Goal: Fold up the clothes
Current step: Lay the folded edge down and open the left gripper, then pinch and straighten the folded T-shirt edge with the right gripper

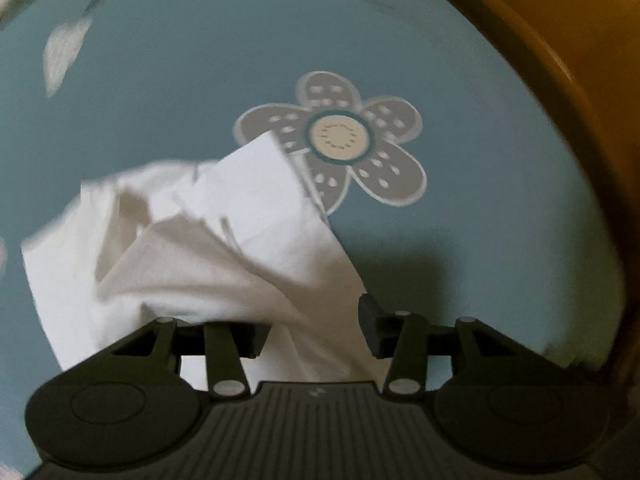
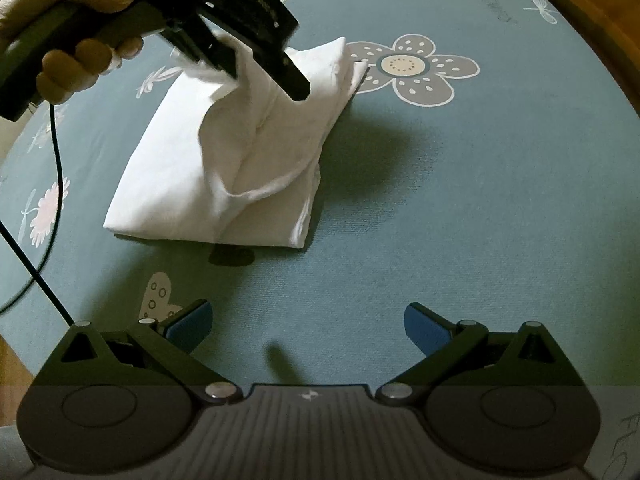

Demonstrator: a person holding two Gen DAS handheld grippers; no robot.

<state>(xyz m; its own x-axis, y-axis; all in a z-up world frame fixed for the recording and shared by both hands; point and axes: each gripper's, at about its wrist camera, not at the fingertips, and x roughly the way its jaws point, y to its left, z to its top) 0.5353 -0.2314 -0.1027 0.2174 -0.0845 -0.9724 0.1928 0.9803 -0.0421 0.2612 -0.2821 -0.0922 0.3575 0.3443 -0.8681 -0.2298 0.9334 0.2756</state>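
Note:
A white garment (image 2: pixel 180 168) lies partly folded on a teal flowered sheet (image 2: pixel 440 200), its upper layer pulled up into a bunch. My left gripper (image 2: pixel 264 80), held by a hand (image 2: pixel 68 68), points down over that bunch. In the left wrist view its jaws stand apart around the left gripper's middle (image 1: pixel 312 332), and loose white cloth (image 1: pixel 224 240) runs between the fingers without being pinched. My right gripper (image 2: pixel 308 324) hovers open nearer the front, off the garment, blue pads (image 2: pixel 424 328) wide apart with only sheet between them.
A large grey flower print (image 2: pixel 404 66) sits just right of the garment. A wooden bed frame (image 2: pixel 592 12) curves along the far right edge. A black cable (image 2: pixel 56 152) hangs from the left gripper's handle across the left side.

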